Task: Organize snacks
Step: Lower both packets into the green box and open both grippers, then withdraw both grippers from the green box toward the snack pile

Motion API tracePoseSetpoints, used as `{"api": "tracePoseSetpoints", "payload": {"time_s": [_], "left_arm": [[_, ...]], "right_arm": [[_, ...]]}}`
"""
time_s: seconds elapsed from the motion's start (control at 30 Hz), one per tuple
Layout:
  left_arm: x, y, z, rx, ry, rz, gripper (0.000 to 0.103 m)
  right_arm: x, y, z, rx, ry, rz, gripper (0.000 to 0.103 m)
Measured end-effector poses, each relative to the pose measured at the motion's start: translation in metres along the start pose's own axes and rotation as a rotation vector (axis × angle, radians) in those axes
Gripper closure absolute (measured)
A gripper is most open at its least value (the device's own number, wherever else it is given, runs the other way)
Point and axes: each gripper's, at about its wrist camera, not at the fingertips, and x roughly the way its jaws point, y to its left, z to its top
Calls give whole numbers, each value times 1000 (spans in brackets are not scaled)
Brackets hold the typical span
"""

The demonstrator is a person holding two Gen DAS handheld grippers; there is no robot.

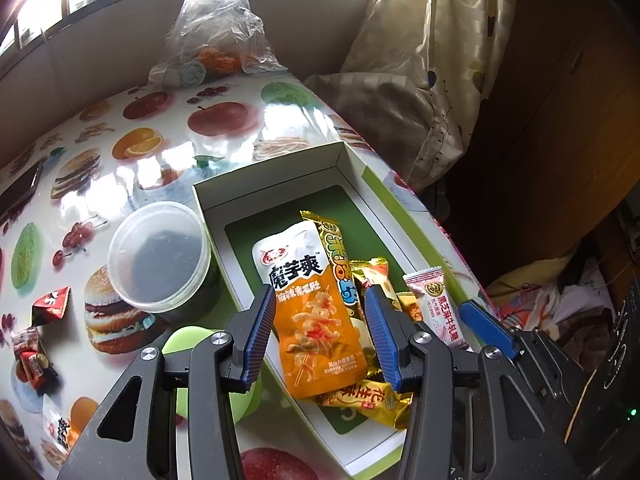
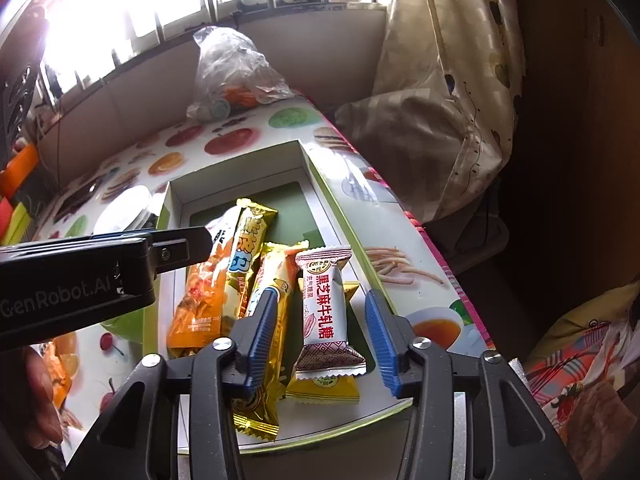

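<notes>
Left wrist view shows us the table [image 1: 168, 152], covered in a glossy cloth printed with fruit and burgers, and on it an open white and green box [image 1: 280, 184] that holds the snacks. Behind the table a patterned curtain [image 1: 432, 80] hangs, and a clear plastic bag [image 1: 216, 28] sits at the far end. Beside the box stands a round clear plastic container [image 1: 160, 256], and a few small wrapped snacks [image 1: 50, 304] lie loose on the cloth to the left of it.

Inside the box we see an orange pouch [image 1: 316, 312] lying lengthwise, a gold wrapper [image 1: 332, 248] partly under it, another gold packet [image 1: 368, 400] at the near end, and a white and pink candy [image 2: 324, 308] towards the right wall.

Our left hand-held gripper [image 1: 322, 336] hangs over the orange pouch with its blue pads spread to either side of it; we cannot tell whether they touch it. From the right wrist view, our right hand-held gripper [image 2: 322, 332] has its pads spread apart, with the white and pink candy lying flat between them on top of a yellow packet [image 2: 320, 390], and neither pad pressing on it. A long gold bar [image 2: 264, 320] runs just beside the left pad.
</notes>
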Motion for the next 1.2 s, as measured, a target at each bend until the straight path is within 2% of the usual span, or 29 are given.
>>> {"api": "tracePoseSetpoints", "payload": {"time_s": [0.5,1.2], "left_arm": [[-38,12,-18,-8,-72,31,55],[-86,52,-57,-77,-145,75,55]], "right_arm": [[-24,13,-2,-10,-54,-1,55],[-53,61,-10,-90,-117,75,55]]}}
